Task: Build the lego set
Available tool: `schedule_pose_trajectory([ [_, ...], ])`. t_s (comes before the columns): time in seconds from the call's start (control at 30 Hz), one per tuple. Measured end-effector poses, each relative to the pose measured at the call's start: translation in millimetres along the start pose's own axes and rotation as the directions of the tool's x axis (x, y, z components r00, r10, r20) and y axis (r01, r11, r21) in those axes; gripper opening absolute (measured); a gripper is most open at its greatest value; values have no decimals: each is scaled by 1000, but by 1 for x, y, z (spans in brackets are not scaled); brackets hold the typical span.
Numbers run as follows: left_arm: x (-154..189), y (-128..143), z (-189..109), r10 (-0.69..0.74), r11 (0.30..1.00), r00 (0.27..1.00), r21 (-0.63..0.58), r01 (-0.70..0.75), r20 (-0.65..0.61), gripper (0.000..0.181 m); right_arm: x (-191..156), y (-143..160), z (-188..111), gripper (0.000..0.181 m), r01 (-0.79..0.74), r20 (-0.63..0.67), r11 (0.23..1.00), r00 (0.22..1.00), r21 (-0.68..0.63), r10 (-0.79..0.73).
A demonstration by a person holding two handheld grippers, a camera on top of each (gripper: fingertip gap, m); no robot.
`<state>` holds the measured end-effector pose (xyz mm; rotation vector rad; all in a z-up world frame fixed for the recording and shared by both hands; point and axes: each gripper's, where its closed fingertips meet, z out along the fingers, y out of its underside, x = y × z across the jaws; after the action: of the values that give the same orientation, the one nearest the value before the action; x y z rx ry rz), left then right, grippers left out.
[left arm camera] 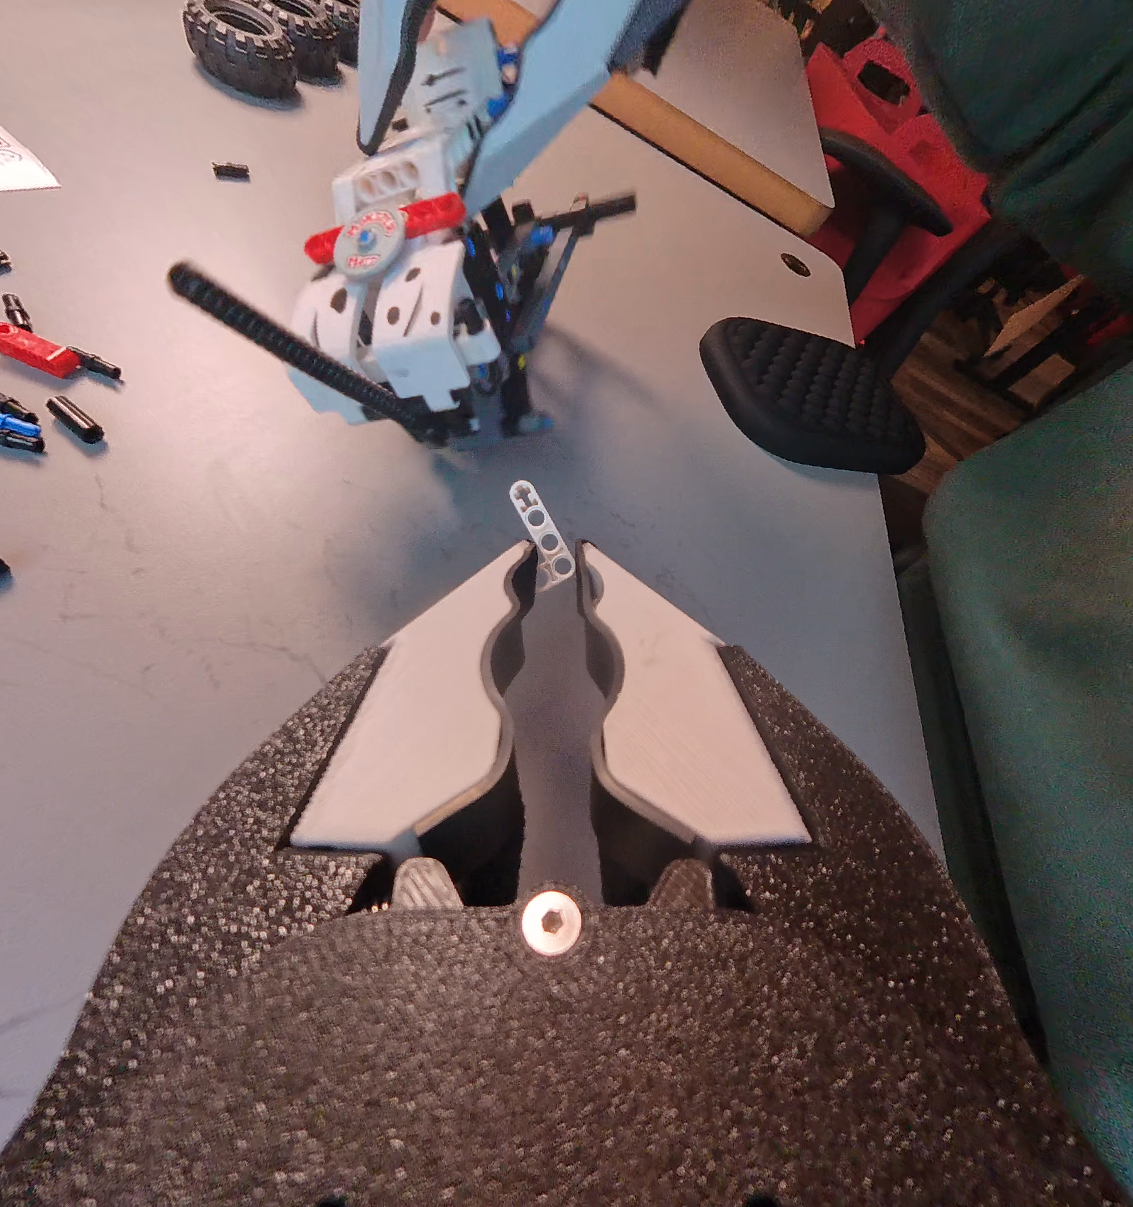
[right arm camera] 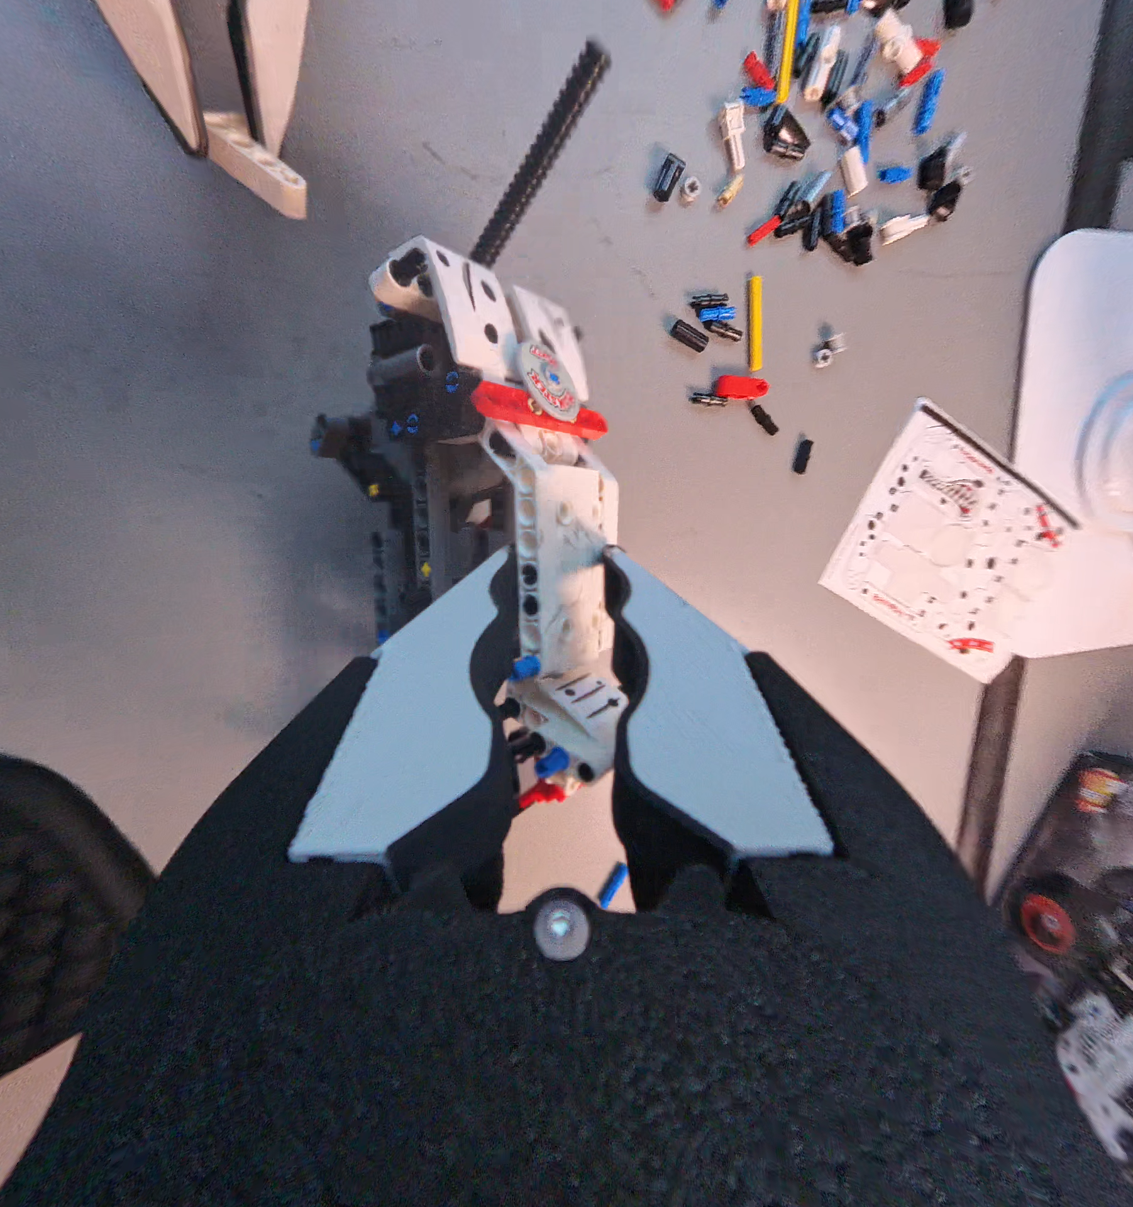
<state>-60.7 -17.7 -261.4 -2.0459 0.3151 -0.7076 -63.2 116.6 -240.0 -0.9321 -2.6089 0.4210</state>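
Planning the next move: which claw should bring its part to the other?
Left. The left claw pinches only a small grey beam, easy to move; the right claw grips the bulky model.

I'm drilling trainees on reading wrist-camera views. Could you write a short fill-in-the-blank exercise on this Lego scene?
1. The left gripper pinches a small ____ beam with holes.
2. The right gripper is shut on the partly built ____.
3. A ____ beam crosses the model behind its round grey disc.
4. The black tyres sit on the ____.

Missing words: white; model; red; table
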Motion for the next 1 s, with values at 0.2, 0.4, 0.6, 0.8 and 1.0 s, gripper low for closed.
schedule_pose_trajectory([
  [0.2,2,3,1,5,1000,1000,-13,-5,-8,11,15,-16,0,0,-173,232,985,958,-15,172],
  [0.4,2,3,1,-1,1000,1000,-11,1,-15,11,18,-17,-7,9,-112,170,993,979,-33,116],
  [0.6,3,3,2,6,1000,1000,-18,-6,-14,11,26,25,6,31,-219,136,968,962,-126,235],
  [0.8,2,4,2,-7,1000,1000,-13,7,-18,11,13,32,32,10,-150,160,982,973,-114,167],
  [1.0,3,1,1,-12,1000,999,3,12,-37,11,-4,-17,5,9,115,7,992,993,-60,-115],
])
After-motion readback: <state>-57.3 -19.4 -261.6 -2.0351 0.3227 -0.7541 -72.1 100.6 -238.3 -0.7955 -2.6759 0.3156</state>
